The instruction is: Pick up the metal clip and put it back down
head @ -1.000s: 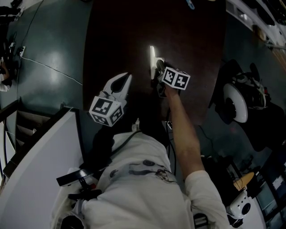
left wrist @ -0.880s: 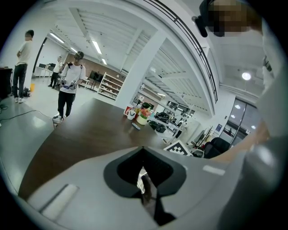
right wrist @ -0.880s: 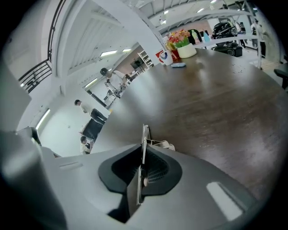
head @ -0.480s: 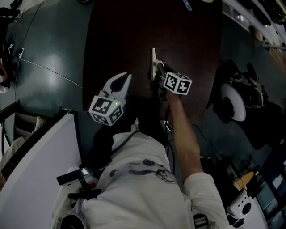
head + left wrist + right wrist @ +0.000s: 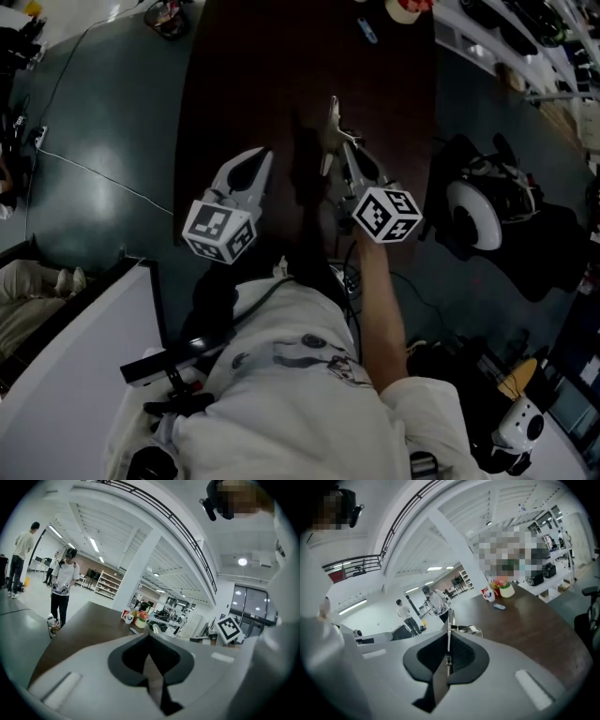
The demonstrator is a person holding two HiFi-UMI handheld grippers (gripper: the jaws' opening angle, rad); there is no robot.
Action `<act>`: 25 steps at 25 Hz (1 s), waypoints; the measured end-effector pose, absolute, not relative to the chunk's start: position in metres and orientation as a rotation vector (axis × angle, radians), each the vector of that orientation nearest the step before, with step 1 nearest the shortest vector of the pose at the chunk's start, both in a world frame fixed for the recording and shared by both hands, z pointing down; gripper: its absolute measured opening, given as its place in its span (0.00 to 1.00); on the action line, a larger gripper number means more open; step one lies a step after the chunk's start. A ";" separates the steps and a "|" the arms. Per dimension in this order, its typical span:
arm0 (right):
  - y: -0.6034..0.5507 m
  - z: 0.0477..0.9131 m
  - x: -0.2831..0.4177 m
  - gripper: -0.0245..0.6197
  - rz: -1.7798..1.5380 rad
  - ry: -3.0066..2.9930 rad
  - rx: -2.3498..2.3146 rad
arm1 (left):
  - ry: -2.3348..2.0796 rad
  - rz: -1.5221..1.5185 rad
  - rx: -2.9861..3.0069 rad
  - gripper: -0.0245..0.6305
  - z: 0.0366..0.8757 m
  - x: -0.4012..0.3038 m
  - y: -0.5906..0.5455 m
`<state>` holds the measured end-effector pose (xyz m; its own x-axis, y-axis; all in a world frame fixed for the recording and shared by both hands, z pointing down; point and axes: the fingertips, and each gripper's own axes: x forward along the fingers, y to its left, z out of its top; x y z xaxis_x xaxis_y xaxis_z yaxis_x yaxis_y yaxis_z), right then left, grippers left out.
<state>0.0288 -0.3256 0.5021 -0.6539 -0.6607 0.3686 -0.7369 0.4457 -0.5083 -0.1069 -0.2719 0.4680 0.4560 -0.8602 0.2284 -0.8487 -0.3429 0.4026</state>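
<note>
Now the thin, shiny metal clip (image 5: 331, 120) hangs clear of the dark brown tabletop (image 5: 244, 66). A second ago it stood on that surface with the right tongs (image 5: 343, 152) at it, and since then those tongs have come up and carried it along. In the right gripper view we see them pressed together on the clip's flat edge, which sticks up out of their tips. The left tongs (image 5: 256, 164) hover to the side, well apart from the clip, pressed together with nothing between them. We judge the picking-up half done. What remains is to lower the clip to the tabletop and spread the tongs only once it rests there, since a plate this thin could slip or tip over.
</note>
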 end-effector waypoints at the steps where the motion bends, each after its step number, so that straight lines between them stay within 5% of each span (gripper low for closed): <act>1: -0.324 0.490 0.029 0.04 0.958 -2.594 1.264 | -1.435 -0.046 2.258 0.03 0.462 -0.108 -0.273; 25: -0.266 0.357 0.049 0.04 0.388 -2.817 1.530 | -1.508 -0.191 2.486 0.03 0.368 -0.099 -0.260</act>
